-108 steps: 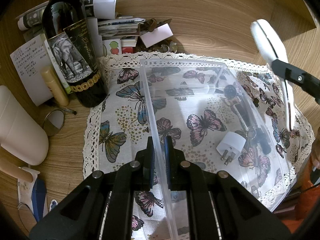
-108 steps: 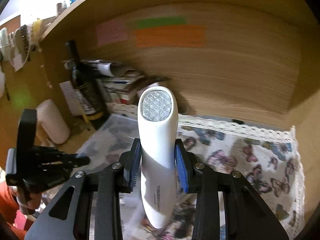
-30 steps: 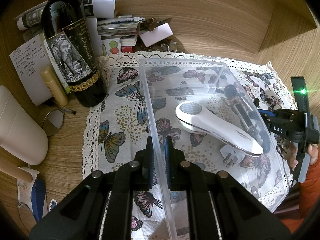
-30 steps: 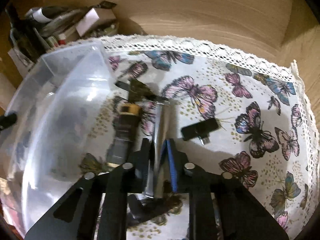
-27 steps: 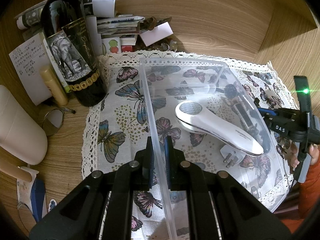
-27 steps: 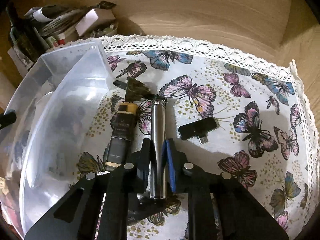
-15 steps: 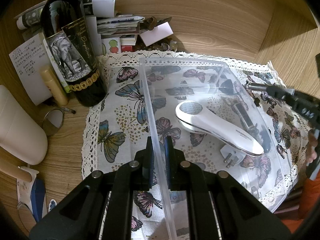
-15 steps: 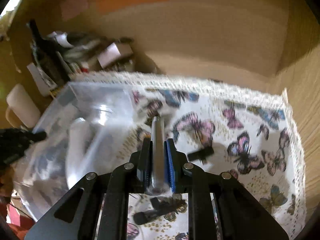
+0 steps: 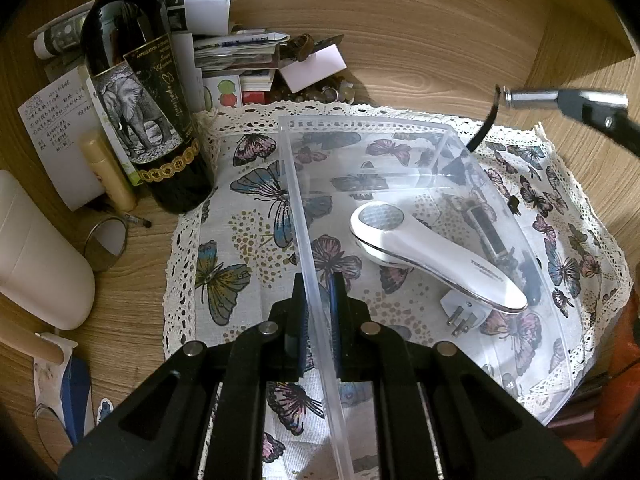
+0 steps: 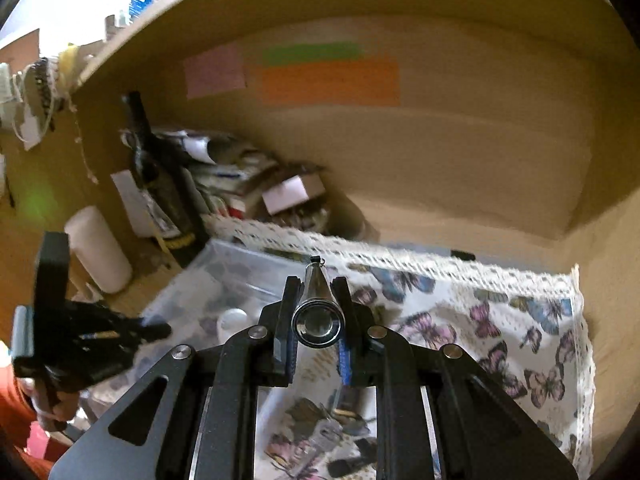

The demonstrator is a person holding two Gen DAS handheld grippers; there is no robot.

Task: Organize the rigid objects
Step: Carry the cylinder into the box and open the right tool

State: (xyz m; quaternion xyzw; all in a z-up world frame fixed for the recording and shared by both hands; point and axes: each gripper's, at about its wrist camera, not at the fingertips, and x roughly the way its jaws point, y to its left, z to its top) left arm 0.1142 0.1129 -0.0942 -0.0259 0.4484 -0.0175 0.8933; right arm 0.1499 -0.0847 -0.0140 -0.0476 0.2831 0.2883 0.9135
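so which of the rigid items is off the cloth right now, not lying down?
The silver metal cylinder: the right gripper is shut on it, in the air. The white handheld device and plug adapter lie inside the clear bin.

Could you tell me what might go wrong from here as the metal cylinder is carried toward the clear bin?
The right claw pinches the smooth metal cylinder only along its sides, so it may slip out. Its black cord dangles near the clear bin rim and could snag. Dropped in carelessly, it could strike the white handheld device already inside. The left claw grips only one thin wall, so a knock may shift the bin.
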